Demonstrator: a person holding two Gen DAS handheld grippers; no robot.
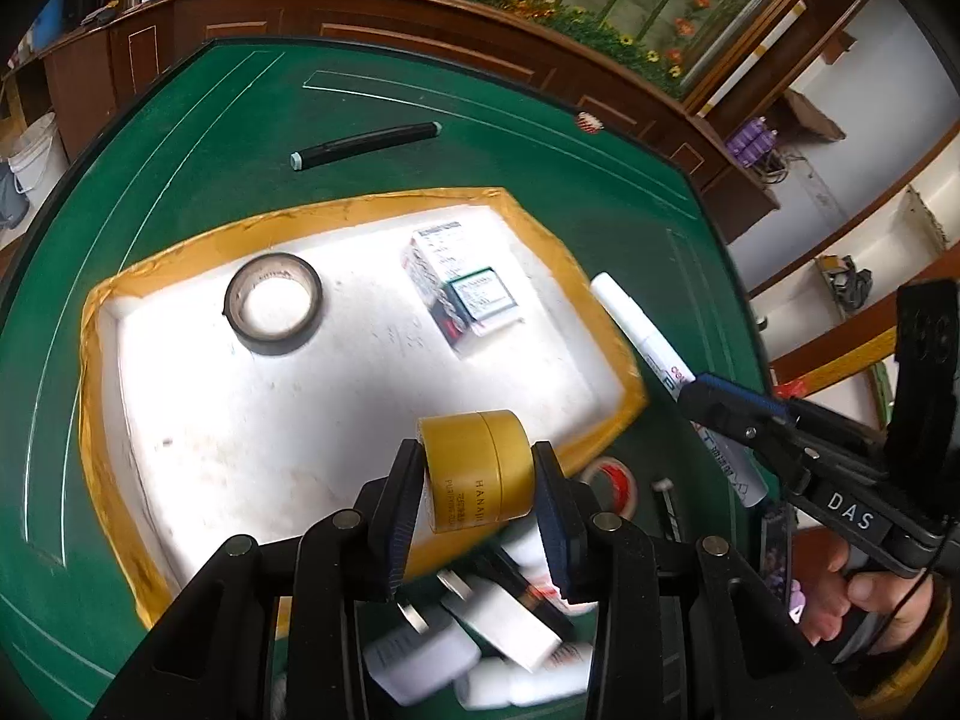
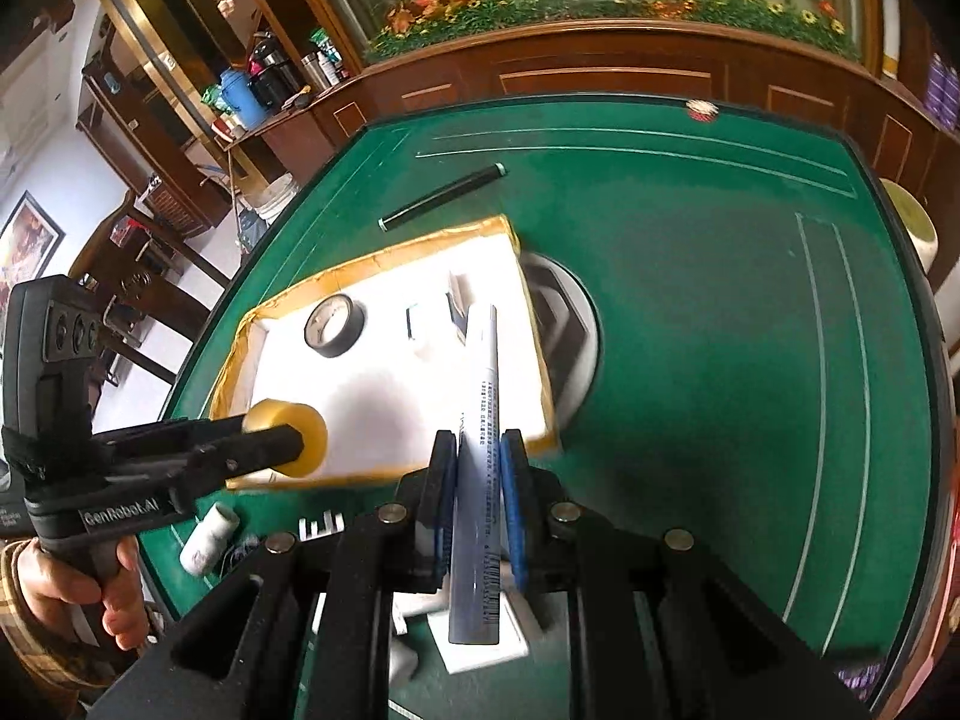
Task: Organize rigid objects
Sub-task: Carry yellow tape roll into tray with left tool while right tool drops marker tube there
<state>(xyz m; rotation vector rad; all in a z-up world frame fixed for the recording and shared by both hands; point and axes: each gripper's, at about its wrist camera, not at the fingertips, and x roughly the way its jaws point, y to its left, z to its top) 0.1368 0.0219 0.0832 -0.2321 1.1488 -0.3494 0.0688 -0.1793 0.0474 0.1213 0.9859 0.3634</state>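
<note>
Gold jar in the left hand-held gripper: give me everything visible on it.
The gold jar is a short, matte gold cylinder with a seam ringing it where lid meets body, and dark print reading "HANA..." on its side. It looks like rigid plastic or coated card. It lies tipped on its side, clamped by its flat ends between the left hand-held gripper pads, off the surface above the near edge of the white tray. Only the pads touch it.

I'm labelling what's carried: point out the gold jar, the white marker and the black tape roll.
gold jar (image 1: pixel 480 468), left wrist view, its side wall.
white marker (image 2: pixel 480 450), right wrist view, mid barrel.
black tape roll (image 1: pixel 240 324), left wrist view, its rim.
</note>
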